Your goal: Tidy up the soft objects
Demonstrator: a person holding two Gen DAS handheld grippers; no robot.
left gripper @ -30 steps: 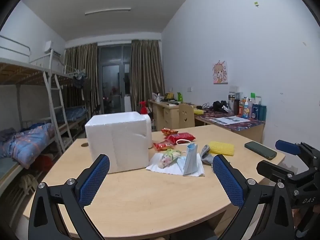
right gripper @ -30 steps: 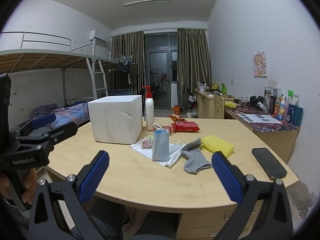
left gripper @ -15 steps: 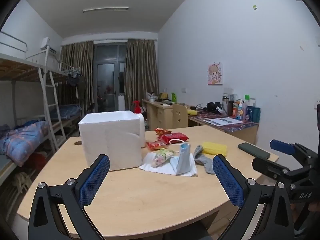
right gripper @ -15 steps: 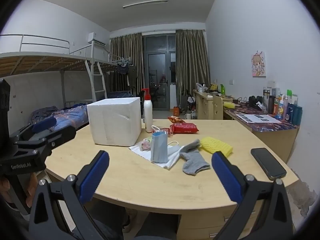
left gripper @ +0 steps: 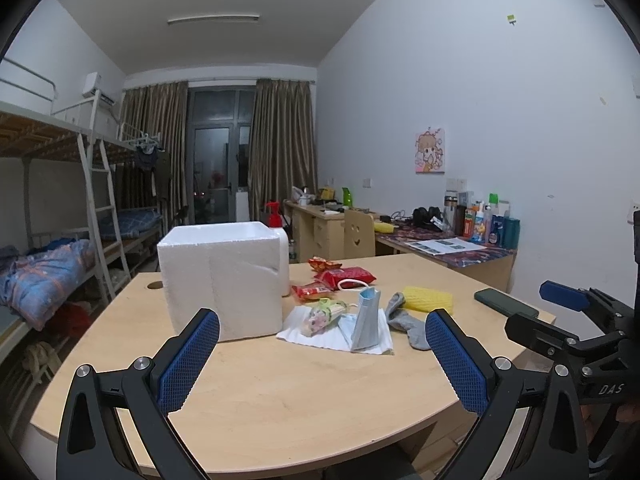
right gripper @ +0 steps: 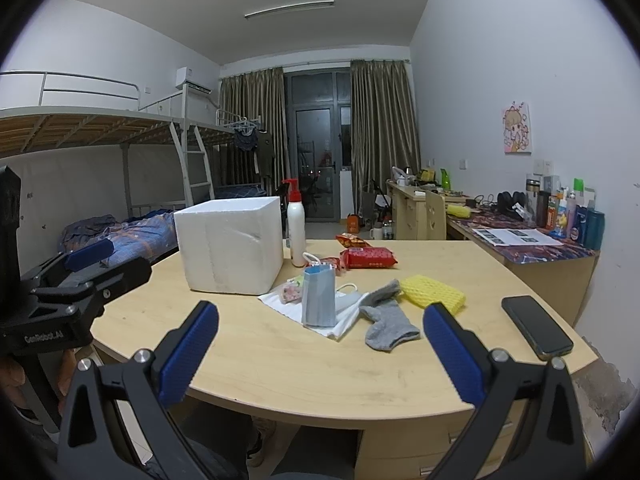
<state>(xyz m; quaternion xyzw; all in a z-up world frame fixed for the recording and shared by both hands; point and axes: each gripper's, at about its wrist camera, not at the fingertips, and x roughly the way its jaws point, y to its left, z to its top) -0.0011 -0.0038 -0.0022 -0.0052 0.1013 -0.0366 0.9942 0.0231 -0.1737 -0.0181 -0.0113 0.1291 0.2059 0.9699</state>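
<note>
From the left wrist view, the left gripper (left gripper: 322, 364) hangs over the near edge of the table (left gripper: 280, 392), jaws wide and empty, with bare wood ahead of it. Past that strip, mid-table, the white foam box (left gripper: 224, 280) stands left of a white cloth (left gripper: 320, 334) bearing a folded face mask (left gripper: 366, 320); the grey sock (left gripper: 408, 322) and yellow sponge (left gripper: 428, 299) lie rightward. From the right wrist view, the right gripper (right gripper: 320, 356) hovers likewise, jaws wide, nothing held; a phone (right gripper: 536, 326) lies near the right edge.
</note>
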